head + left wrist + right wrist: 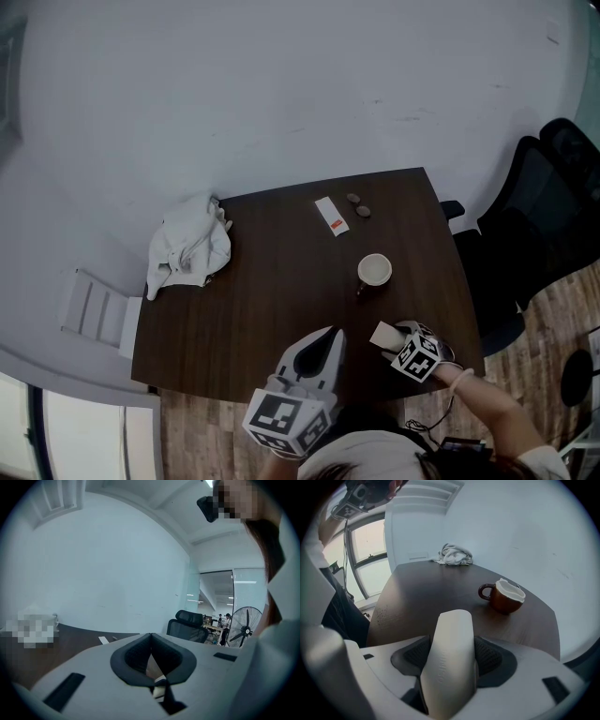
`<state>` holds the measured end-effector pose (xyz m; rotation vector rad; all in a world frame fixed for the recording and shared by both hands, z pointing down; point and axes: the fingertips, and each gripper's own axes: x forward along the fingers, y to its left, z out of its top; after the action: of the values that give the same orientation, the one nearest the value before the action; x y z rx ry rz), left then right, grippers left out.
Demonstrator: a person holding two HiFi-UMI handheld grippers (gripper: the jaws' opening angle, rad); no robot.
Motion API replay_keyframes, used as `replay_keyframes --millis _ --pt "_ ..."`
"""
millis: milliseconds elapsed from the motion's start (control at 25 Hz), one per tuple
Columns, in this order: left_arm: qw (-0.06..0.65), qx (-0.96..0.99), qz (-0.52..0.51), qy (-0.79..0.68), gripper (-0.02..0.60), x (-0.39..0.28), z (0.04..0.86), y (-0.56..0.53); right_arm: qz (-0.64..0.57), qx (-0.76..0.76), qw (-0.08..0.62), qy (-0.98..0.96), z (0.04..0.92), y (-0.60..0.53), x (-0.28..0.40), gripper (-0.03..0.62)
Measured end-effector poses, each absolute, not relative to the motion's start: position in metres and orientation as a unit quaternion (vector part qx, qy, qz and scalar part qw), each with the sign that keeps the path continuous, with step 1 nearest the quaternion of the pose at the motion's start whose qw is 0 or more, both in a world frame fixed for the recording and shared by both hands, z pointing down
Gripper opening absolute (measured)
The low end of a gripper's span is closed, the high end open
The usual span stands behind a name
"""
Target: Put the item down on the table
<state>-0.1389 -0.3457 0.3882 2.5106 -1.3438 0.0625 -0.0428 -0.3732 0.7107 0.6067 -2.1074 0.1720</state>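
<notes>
A rounded dark brown wooden surface [272, 281] is filling the middle of the head view, seen from above. At its far left edge a crumpled white cloth [187, 246] is lying in a heap. Moving right along the near edge, the left tool [328, 337] is hovering over the wood with its jaws pressed together and nothing between them. Further back, past the centre, a slim white packet with a red mark [331, 216] is lying flat, with two small dark round objects [358, 205] just beside it. Nearer the person, a brown ceramic mug with a white inside [374, 271] is standing upright. Just beyond it towards the person, the right tool [401, 337] is gripping a pale cream smooth oblong item [452, 663] between both pads, its rounded end pointing out towards the mug. The item is sitting over the near right part of the surface; whether it is touching the wood cannot be told. A black office chair [544, 216] is standing off the right edge. The step in hand seems to be bringing the item down to be set on the wood. The next move probably calls for lowering it onto the bare patch short of the mug, then parting the jaws.
</notes>
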Motion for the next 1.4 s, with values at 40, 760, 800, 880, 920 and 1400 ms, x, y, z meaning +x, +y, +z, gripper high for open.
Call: replay_keyframes --millis 40,760,800,880,920,1400 --pt "0.146 0.872 0.022 -0.467 0.02 -0.139 0.388 -0.346 0.072 0.245 0.455 -0.853 0.713 -0.373 -0.042 0.302" --pt "0.149 0.87 0.025 -0.469 0.02 -0.133 0.389 -0.346 0.14 0.235 0.445 -0.853 0.721 -0.373 -0.04 0.321" --pt "0.148 0.87 0.025 -0.47 0.02 -0.132 0.388 -0.346 0.139 0.234 0.445 -0.853 0.721 -0.373 -0.04 0.329" --pt "0.148 0.87 0.025 -0.471 0.018 -0.13 0.387 -0.345 0.14 0.235 0.444 -0.853 0.72 -0.372 -0.039 0.333" --pt "0.147 0.87 0.025 -0.47 0.018 -0.129 0.387 -0.344 0.141 0.236 0.441 -0.854 0.719 -0.372 -0.038 0.333" --pt "0.141 0.868 0.021 -0.475 0.018 -0.127 0.384 -0.334 0.168 0.324 0.342 -0.866 0.668 -0.379 -0.033 0.283"
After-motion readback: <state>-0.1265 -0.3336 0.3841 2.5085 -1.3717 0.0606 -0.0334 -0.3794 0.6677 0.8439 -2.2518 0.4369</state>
